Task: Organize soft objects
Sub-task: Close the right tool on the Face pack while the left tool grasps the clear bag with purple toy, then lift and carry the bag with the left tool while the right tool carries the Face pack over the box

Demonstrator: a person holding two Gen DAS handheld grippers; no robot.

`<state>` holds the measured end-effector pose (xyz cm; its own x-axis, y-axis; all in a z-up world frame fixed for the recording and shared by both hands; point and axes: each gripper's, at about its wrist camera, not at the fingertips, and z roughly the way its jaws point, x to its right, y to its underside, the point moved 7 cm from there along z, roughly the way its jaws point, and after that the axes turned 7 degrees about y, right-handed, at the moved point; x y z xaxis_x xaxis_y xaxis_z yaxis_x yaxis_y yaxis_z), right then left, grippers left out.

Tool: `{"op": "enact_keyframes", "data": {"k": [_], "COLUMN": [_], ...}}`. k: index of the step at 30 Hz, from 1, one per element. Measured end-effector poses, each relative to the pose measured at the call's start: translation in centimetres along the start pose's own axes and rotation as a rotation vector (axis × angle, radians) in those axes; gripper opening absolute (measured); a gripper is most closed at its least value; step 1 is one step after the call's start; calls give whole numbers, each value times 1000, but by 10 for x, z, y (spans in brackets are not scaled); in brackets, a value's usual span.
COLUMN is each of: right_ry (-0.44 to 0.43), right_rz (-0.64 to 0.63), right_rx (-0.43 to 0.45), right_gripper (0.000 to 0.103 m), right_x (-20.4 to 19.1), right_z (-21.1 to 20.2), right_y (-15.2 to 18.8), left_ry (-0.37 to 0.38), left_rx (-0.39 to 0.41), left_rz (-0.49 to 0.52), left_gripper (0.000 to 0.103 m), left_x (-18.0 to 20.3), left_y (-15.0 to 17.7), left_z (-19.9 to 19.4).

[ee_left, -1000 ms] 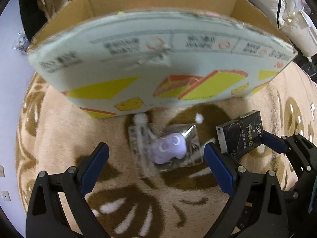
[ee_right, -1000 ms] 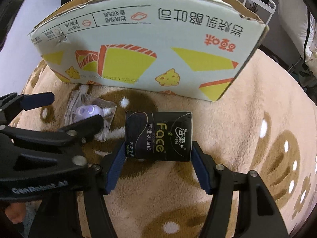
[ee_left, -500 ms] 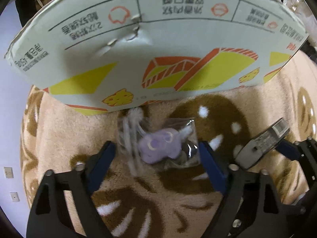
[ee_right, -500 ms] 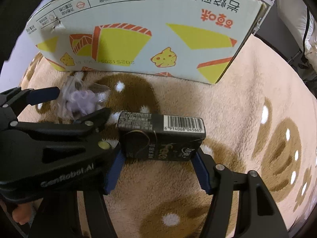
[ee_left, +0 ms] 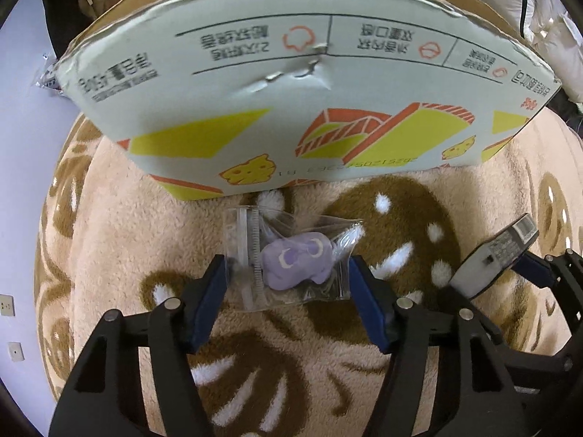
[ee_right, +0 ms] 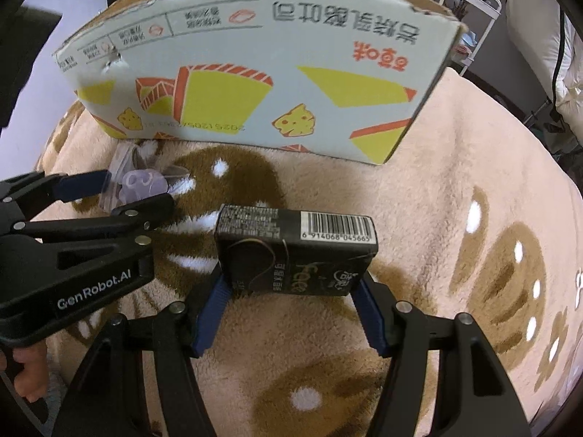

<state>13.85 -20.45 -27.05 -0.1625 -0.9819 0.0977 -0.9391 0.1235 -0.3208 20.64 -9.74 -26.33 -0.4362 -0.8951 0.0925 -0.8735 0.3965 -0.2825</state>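
Observation:
A small purple plush toy in a clear plastic bag (ee_left: pixel 295 264) sits between the blue pads of my left gripper (ee_left: pixel 288 284), which is shut on the bag's two sides just above the rug. It also shows in the right wrist view (ee_right: pixel 140 185). My right gripper (ee_right: pixel 291 291) is shut on a black tissue pack (ee_right: pixel 295 251) and holds it tilted off the rug; the pack shows at the right in the left wrist view (ee_left: pixel 499 255). A large open cardboard box (ee_left: pixel 309 102) stands just behind both.
A beige plush rug with brown patterns (ee_right: pixel 455 255) covers the floor. The box (ee_right: pixel 255 73) blocks the way ahead. A white rack (ee_right: pixel 473 11) and white bedding (ee_right: pixel 546 54) lie at the far right. A pale wall with sockets (ee_left: pixel 7 306) is at the left.
My left gripper has closed in on the bagged plush and taken hold of it. My right gripper has lifted and tilted the tissue pack off the rug.

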Motion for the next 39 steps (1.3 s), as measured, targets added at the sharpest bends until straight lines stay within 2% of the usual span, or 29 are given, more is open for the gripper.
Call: {"op": "enact_keyframes", "data": {"k": [17,20,25,28,30,34,39], "right_ry": [2,-8,-33,-51,-65,-87,-122], "right_rz": [37,48,67,72,80,92,133], "right_rx": [60,84,131,177,212,294,387], "right_gripper": [68,68,68,68,68,68,68], "right_x": [13,15,20,22,25,34,45], "right_z": [-37,-46,-70,-86,-98,-115,-135], "right_y": [-7,-10,-14,-17,-18,-28,-39], "left_ry": [-40,-49,-64,-66,-86,-176,-203], "left_rx": [20,40,71,92,128,260,398], "left_rz": [-48,-49,-53,-57,-68,-95,-120], "left_gripper": [66,66,66,66,65,65,66], "left_x": [-26,-35,-30,-23,-19,-23,-28], "left_y": [25,31,43,38,31,27,26], "left_z": [-21,-34,-58,-68,-77,-111,-153]}}
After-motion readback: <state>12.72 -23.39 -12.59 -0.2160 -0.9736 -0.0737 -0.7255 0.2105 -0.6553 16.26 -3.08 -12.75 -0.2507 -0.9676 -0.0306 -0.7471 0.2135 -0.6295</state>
